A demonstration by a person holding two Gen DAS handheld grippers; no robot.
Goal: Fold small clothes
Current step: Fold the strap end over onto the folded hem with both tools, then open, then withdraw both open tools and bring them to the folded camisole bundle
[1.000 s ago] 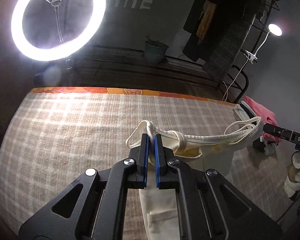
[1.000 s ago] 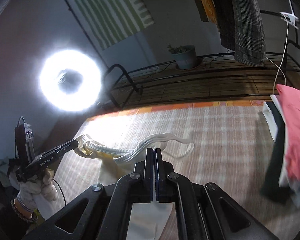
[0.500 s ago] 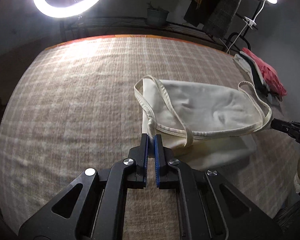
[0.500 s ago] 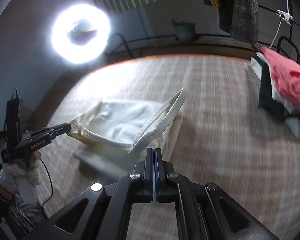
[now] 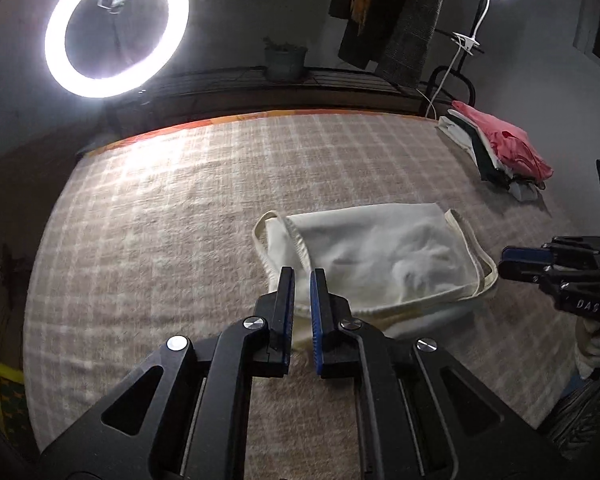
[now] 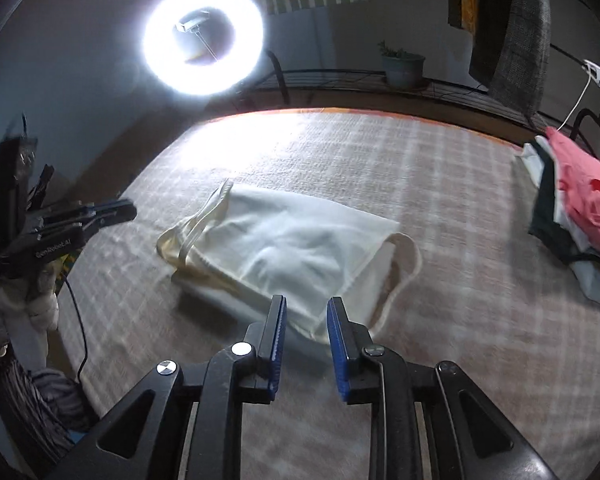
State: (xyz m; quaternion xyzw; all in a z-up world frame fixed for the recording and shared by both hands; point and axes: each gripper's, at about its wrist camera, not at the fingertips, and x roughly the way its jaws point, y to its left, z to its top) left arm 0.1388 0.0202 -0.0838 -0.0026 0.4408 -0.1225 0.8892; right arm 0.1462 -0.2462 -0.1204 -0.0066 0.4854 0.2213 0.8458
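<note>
A cream tank top (image 5: 380, 256) lies folded flat on the checked blanket (image 5: 180, 220), its straps curling out at both ends. My left gripper (image 5: 302, 276) hovers over the top's near left edge, its jaws all but together, with nothing pinched. In the right wrist view, the left gripper (image 6: 132, 210) sits clear of the tank top (image 6: 300, 248), off its left end. My right gripper (image 6: 306, 304) is opening. The top's near corner shows in the gap but the pads do not press it. In the left wrist view, the right gripper (image 5: 504, 260) is just beyond the right strap.
A pile of folded clothes (image 5: 500, 148) with a pink piece on top sits at the blanket's far right corner (image 6: 580, 208). A ring light (image 5: 116, 32), a metal rack with a plant pot (image 5: 284, 62) and hanging clothes stand behind the bed.
The tank top, held up by its straps between both grippers, now lies folded on the blanket. The right jaws have parted and let the strap go. The left gripper has also let go.
</note>
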